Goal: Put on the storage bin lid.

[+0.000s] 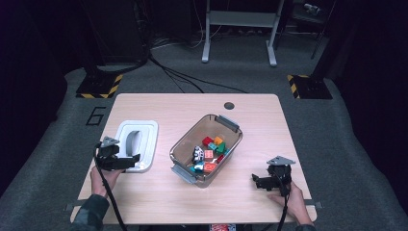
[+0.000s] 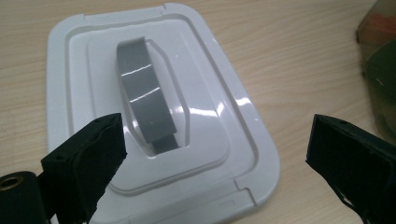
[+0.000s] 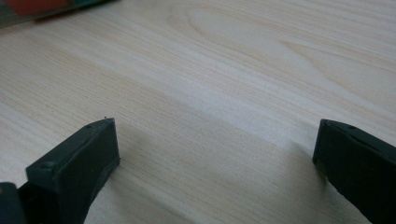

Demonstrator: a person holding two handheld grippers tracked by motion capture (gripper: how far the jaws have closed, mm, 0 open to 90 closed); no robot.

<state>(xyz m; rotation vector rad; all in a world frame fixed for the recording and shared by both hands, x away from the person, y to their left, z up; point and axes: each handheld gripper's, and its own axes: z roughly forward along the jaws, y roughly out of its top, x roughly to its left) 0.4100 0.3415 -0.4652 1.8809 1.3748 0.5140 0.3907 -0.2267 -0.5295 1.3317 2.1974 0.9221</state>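
The right claw (image 3: 215, 154) hangs wide open over bare wooden table (image 3: 243, 79), holding nothing.

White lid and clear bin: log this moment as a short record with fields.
lid: white rectangular plastic lid with grey strap handle, flat on the light wooden table, left of the bin
bin: clear plastic bin with grey end latches, uncovered, coloured toy blocks inside
left gripper: jaws open, over the lid's near end, either side of the handle, not gripping
right gripper: jaws open over bare table, right of the bin
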